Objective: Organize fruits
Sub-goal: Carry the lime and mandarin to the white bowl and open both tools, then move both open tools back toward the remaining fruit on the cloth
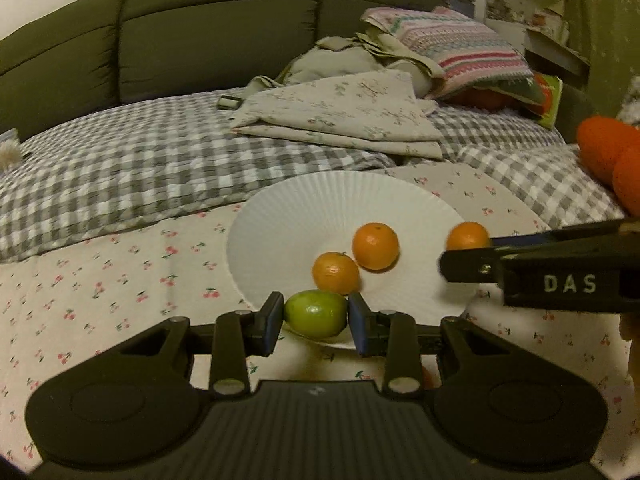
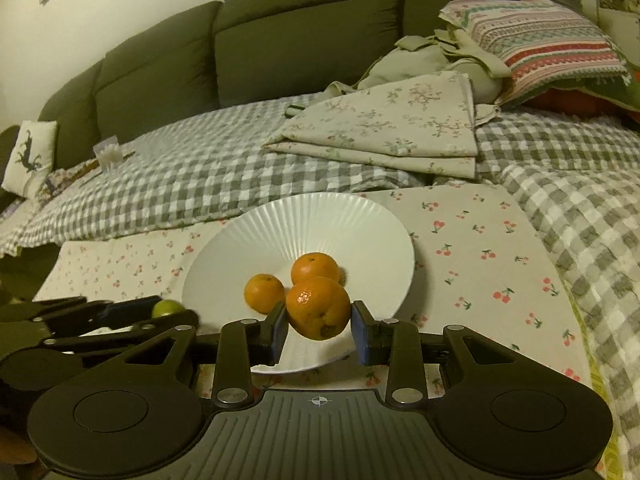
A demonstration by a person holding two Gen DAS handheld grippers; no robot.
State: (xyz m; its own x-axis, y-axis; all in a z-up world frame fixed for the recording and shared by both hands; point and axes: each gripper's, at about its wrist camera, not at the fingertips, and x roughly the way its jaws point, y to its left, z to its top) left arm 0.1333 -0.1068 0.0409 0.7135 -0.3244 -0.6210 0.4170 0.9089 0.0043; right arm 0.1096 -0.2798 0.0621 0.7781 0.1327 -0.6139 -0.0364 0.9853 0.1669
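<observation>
Two small orange mandarins sit loose in the well of the ribbed white ceramic plate (image 1: 304,208): the nearer mandarin (image 1: 335,278) and the farther mandarin (image 1: 375,245) lie just beside each other. That plate rests on a cream cloth printed with red cherries (image 1: 120,280), spread over a grey-and-white checked blanket (image 1: 140,168) in front of a dark olive sofa back (image 1: 200,32).

Left gripper (image 1: 316,320) has its blue-padded fingers closed partway, both pads pressed against a round green lime (image 1: 315,313), held right at the plate's near rim. Over on the other side, the right gripper (image 2: 320,322) is likewise narrowed around a third orange mandarin (image 2: 318,307), the left pad touching its skin and the right pad right against it, the fruit carried above the near part of the plate. From the left wrist view, that same mandarin peeks out past the black finger at the plate's right edge. Folded floral linen (image 1: 340,116) and a striped patterned cushion (image 1: 460,48) lie behind.
</observation>
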